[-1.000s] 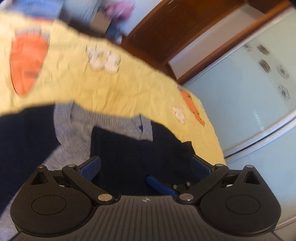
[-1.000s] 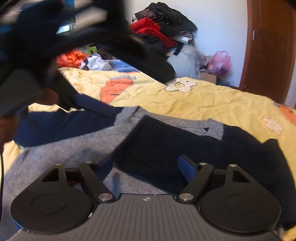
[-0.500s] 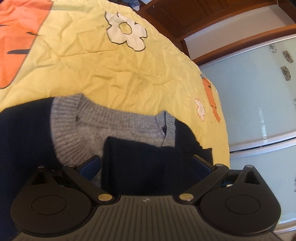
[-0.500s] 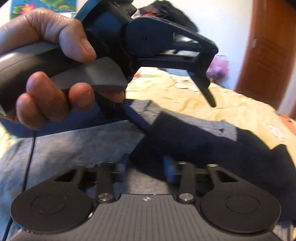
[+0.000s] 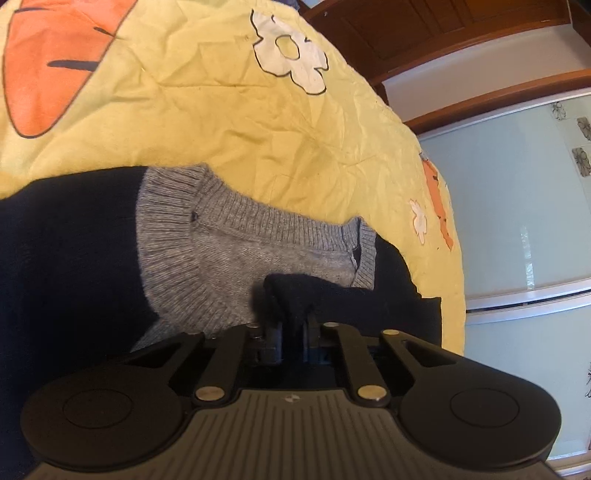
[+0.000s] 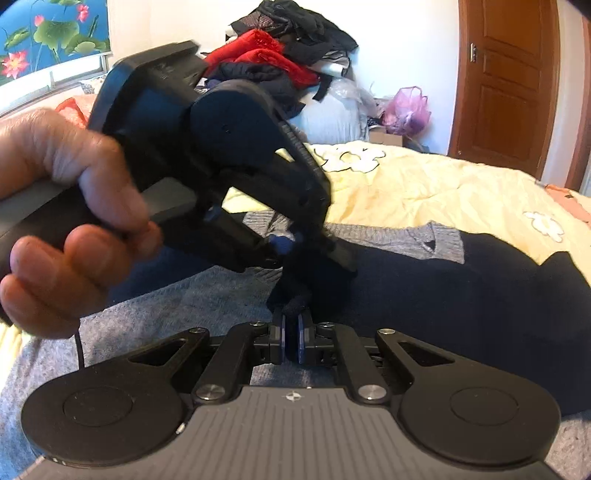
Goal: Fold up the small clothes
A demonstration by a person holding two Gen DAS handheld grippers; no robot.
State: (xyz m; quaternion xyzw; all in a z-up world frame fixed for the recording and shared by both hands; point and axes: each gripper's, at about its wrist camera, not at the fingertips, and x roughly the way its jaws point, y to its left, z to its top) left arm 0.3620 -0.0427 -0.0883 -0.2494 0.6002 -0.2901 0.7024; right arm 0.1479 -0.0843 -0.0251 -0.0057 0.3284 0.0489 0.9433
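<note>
left wrist view: the left gripper (image 5: 291, 325) has its fingers drawn tight together, pinching a bunched fold of the navy sleeve (image 5: 325, 295) where it lies across the grey sweater (image 5: 229, 251). the sweater is spread flat on the yellow bedspread (image 5: 221, 122), its ribbed collar toward the far side, a second navy sleeve (image 5: 66, 251) running off to the left. the bedspread carries an orange carrot print (image 5: 48, 59) and a white flower print (image 5: 291, 55). a wooden door frame (image 5: 443, 33) and pale glass panels (image 5: 517, 206) stand beyond the bed edge.

over on the right wrist view, the right gripper (image 6: 291, 336) has its blue pads squeezed in on a dark navy tuft of that same sleeve (image 6: 461, 295), low and near the camera. just above it, the left gripper (image 6: 295, 240) comes in from the left, carried by the person's left hand (image 6: 66, 221), its tips down in the navy cloth too, a little blurred. the two grips sit close together on the sleeve. the grey sweater (image 6: 166, 302) fills the foreground on the bedspread (image 6: 424, 184). behind: a pile of red and black clothes (image 6: 280, 62), a pink plastic bag (image 6: 406, 110), a brown door (image 6: 506, 74) and a lotus picture (image 6: 48, 33).
</note>
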